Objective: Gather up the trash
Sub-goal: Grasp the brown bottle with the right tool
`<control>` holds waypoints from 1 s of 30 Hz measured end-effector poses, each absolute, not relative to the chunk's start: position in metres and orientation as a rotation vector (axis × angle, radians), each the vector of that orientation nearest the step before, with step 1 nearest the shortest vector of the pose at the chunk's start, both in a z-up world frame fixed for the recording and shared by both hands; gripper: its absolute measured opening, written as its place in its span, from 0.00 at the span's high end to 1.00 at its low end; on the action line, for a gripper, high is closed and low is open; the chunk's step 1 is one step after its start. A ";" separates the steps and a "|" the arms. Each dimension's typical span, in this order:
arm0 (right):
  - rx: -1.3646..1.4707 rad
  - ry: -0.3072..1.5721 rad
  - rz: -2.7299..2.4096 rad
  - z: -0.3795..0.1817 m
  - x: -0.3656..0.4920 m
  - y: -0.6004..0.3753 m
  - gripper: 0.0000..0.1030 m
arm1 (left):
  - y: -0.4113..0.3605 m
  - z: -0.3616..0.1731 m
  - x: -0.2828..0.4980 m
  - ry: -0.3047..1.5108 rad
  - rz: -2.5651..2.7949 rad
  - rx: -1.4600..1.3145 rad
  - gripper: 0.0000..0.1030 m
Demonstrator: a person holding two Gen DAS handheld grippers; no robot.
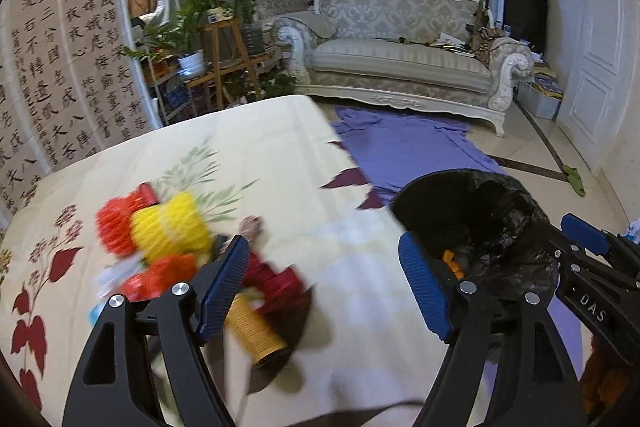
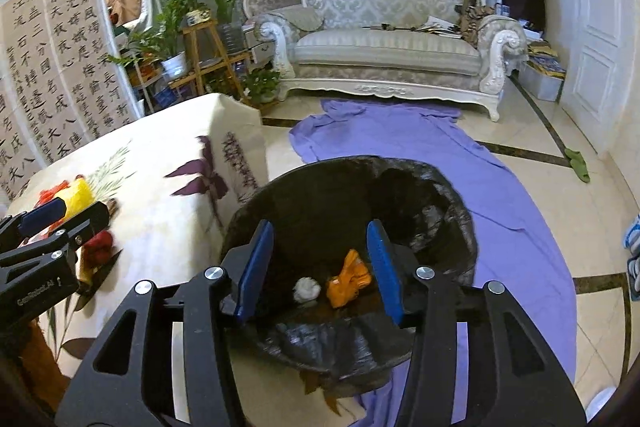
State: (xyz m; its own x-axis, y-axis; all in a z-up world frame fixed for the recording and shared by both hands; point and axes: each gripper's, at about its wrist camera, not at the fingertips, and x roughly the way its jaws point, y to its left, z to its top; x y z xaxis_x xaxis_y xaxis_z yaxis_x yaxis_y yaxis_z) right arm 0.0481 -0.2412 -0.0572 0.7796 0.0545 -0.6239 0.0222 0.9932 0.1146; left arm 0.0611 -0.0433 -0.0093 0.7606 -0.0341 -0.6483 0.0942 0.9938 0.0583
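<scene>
A blurred heap of trash lies on the flowered tablecloth [image 1: 280, 155]: red [image 1: 114, 227] and yellow honeycomb paper [image 1: 172, 231], a red piece [image 1: 280, 279] and a tan ribbed roll [image 1: 256, 331]. My left gripper [image 1: 324, 287] hangs open above the cloth, its left finger [image 1: 224, 287] right by the heap, nothing pressed between the pads. My right gripper [image 2: 320, 267] is open over the black-bagged bin [image 2: 360, 187], nothing between its pads. An orange scrap [image 2: 348, 279] and a white crumpled ball [image 2: 306, 289] lie in the bin's bottom. The bin [image 1: 500, 211] stands right of the table.
A purple sheet [image 2: 400, 147] covers the floor between the bin and a white carved sofa [image 2: 388, 39]. Potted plants on wooden stands [image 2: 188, 27] and a calligraphy screen [image 2: 40, 87] stand beyond the table. A green item [image 2: 578, 165] lies near the white door.
</scene>
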 end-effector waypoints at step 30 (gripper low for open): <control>-0.070 0.701 0.401 -0.046 0.022 -0.065 0.56 | 0.133 -0.032 -0.011 0.758 0.279 -0.045 0.27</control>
State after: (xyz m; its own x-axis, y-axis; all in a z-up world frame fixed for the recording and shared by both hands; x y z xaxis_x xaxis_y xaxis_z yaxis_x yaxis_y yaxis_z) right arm 0.0223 -0.0648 -0.0463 0.6915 0.3350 -0.6400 -0.3815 0.9217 0.0703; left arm -0.0110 0.1328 -0.0321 0.6915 0.2336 -0.6836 -0.2658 0.9622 0.0599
